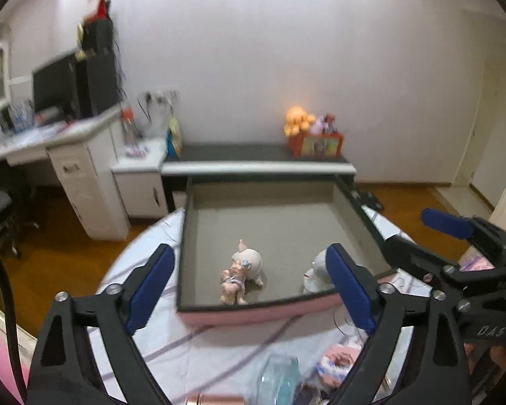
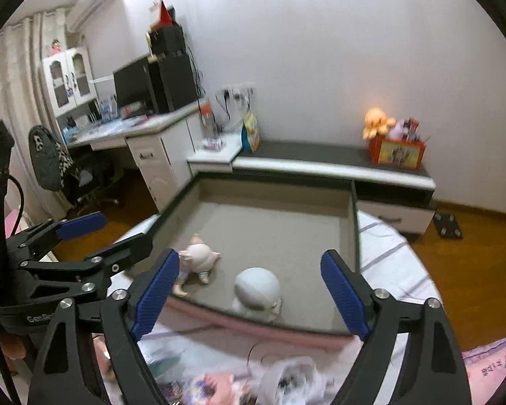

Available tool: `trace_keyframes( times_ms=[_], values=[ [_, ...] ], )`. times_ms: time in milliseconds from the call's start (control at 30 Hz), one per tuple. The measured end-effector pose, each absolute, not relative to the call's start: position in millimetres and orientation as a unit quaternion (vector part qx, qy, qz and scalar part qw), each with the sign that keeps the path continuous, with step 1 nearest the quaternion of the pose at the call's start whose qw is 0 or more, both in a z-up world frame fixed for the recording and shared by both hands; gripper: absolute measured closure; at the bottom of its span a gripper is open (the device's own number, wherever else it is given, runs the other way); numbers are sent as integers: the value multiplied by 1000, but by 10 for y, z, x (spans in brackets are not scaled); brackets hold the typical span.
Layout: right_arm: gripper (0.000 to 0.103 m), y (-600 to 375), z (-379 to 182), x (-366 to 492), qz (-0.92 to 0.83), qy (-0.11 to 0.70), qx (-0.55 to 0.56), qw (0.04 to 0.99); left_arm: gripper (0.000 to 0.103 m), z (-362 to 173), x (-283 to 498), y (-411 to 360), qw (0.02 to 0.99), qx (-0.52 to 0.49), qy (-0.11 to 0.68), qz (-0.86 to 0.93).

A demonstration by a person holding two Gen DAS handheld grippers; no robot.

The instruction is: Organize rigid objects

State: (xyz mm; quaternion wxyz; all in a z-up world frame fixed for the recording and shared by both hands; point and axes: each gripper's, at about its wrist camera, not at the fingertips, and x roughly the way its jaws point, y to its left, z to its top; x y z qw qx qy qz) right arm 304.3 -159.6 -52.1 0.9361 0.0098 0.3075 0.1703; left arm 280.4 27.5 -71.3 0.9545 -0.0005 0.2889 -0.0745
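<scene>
Nearest us, lower edge of both views: loose clutter on the striped bed sheet (image 1: 199,347), incl. a clear plastic wrapper (image 1: 280,378) and small pink bits, blurred. Left tongs (image 1: 249,290) stand wide apart, nothing between them; right tongs (image 2: 249,293) likewise apart and empty.

Just beyond, mid-frame: a shallow pink-sided box (image 1: 253,317) w/ grey lining sits on the bed. Inside, near its front wall, lie two figurines: a pinkish doll figure (image 1: 241,270) lying on its side, and a pale round-headed figure (image 2: 258,292) to its right, the two apart.

Risks as we judge them: the bed is soft, so pressing on the box rim could tip it & roll the figurines together. Reaching back for the clutter, either tong could snag the wrapper or a thin wire.

Far back: a low shelf (image 1: 259,165) w/ an orange toy box (image 1: 315,145), upper right of centre; desk at left.
</scene>
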Motion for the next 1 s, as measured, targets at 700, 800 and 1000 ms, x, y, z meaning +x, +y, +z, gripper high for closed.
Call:
trace_keyframes(
  times_ms=[700,800,1000],
  values=[
    [0,-1619,152,660,79,93,-22,992,0,-2,484,234,994,24,101,-20],
    [0,-1651,164,491,73,84,-24,994,0,45,351,211,996,32,88,-12],
    [0,-1742,193,320,72,75,-18,994,0,89,255,156,997,33,74,-7]
  ],
)
